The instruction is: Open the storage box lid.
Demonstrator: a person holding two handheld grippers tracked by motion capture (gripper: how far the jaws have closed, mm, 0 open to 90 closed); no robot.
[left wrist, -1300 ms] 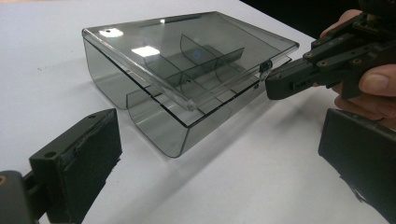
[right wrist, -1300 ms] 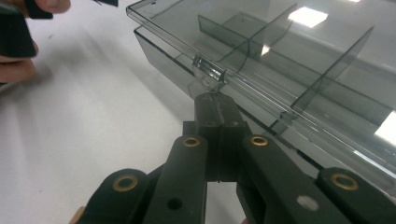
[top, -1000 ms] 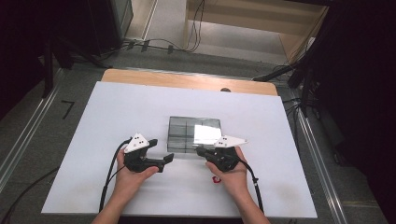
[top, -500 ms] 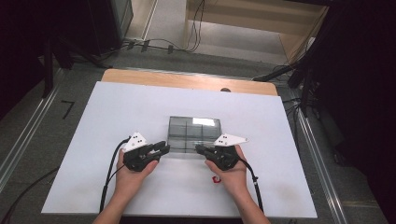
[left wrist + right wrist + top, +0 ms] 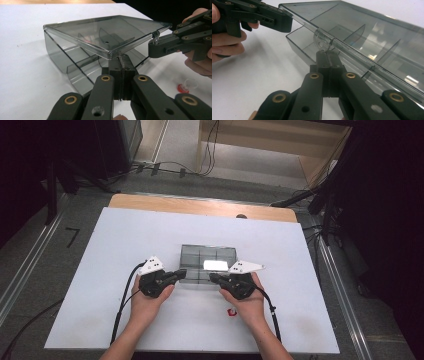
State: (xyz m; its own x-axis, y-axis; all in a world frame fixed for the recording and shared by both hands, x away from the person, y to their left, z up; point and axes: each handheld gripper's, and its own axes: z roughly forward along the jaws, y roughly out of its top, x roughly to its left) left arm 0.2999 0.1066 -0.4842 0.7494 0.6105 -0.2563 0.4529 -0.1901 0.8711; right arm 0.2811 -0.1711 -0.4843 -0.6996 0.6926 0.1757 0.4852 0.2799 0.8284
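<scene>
On the white tabletop (image 5: 100,270), the smoky clear box (image 5: 207,265) lies at the centre, directly at 12 o'clock from the person's two hands. From above its lid looks flat; the two claw views show the lid (image 5: 105,35) raised off the tray at its near edge, with dividers visible beneath.

The left claw (image 5: 181,274) meets the box's near edge from 9 o'clock. Its own view shows the jaws pressed together just under the lid's corner (image 5: 122,58); whether they pinch the lid or only touch it cannot be told.

The right claw (image 5: 214,278) comes in from 3 o'clock. Its jaws are also narrow, closed at the lid's small clear tab (image 5: 321,43), the grip itself hidden.

A small red object (image 5: 231,311), blurred, lies near the right hand (image 5: 246,301) at 6 o'clock.
</scene>
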